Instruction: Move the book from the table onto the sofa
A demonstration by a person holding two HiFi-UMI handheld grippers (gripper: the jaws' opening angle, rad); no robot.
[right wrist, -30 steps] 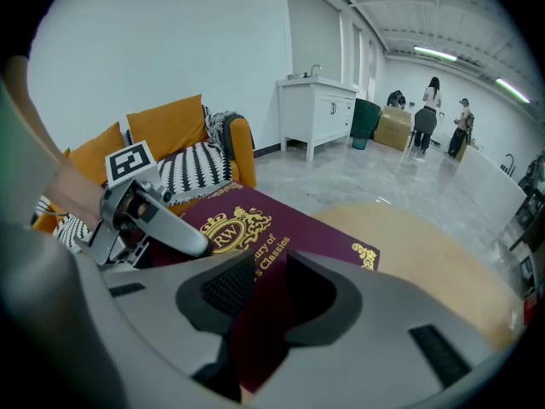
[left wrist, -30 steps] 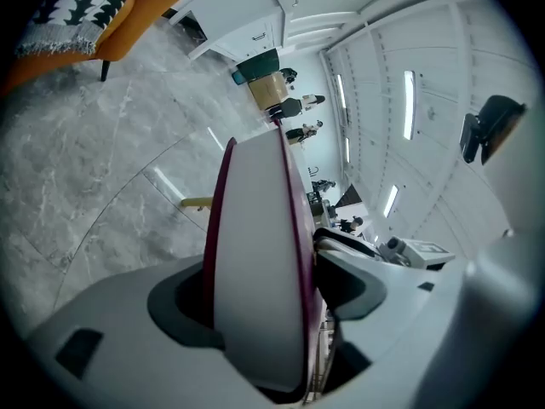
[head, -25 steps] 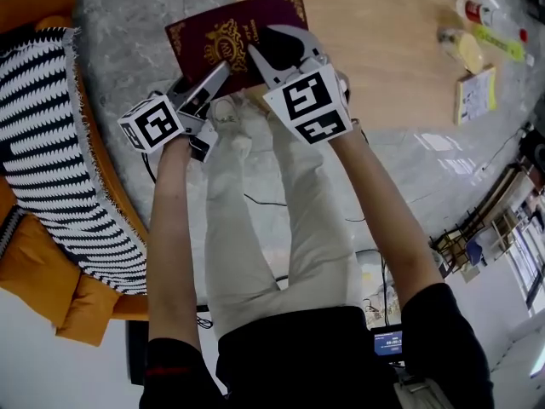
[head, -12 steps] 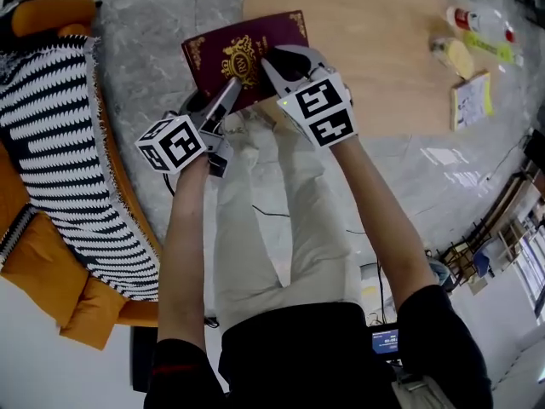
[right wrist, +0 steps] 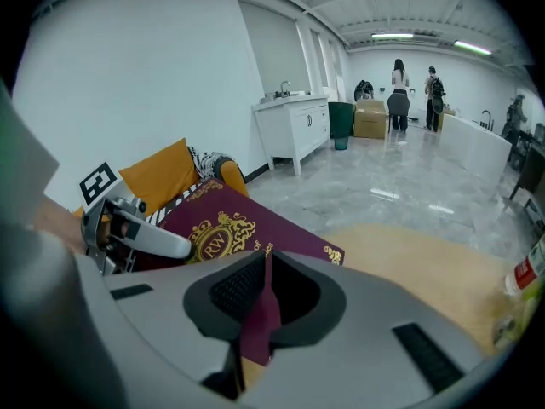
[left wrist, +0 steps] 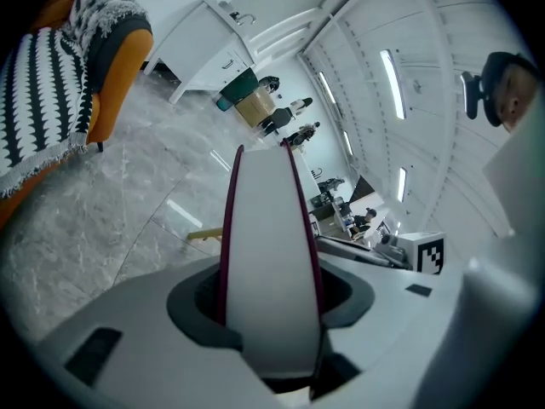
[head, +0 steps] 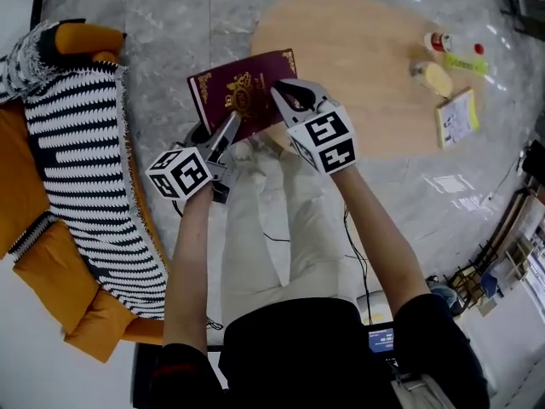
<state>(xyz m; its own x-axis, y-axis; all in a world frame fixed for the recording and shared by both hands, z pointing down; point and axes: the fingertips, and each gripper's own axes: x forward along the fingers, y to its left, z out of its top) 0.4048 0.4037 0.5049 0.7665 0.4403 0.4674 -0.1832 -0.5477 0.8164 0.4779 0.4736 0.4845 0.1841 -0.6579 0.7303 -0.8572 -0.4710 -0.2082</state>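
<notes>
The book (head: 241, 92) is up off the counter (head: 375, 66)
Left tool (head: 230, 128) and right tool (head: 285, 100) just clamped its near edge; the sofa (head: 38, 267) lies to their left.

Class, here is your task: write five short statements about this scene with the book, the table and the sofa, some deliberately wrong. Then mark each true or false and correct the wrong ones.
1. The left tool and the right tool both hold the book. True; their jaws have just been closing, with the book between them.
2. A black-and-white striped blanket lies over the orange sofa. True.
3. The book lies on the sofa. False: the tools hold it up by the table edge, apart from the sofa.
4. The wooden table is bare. False: a bottle and a notepad lie on it.
5. The book's cover is green. False: it is maroon with gold print.
</notes>
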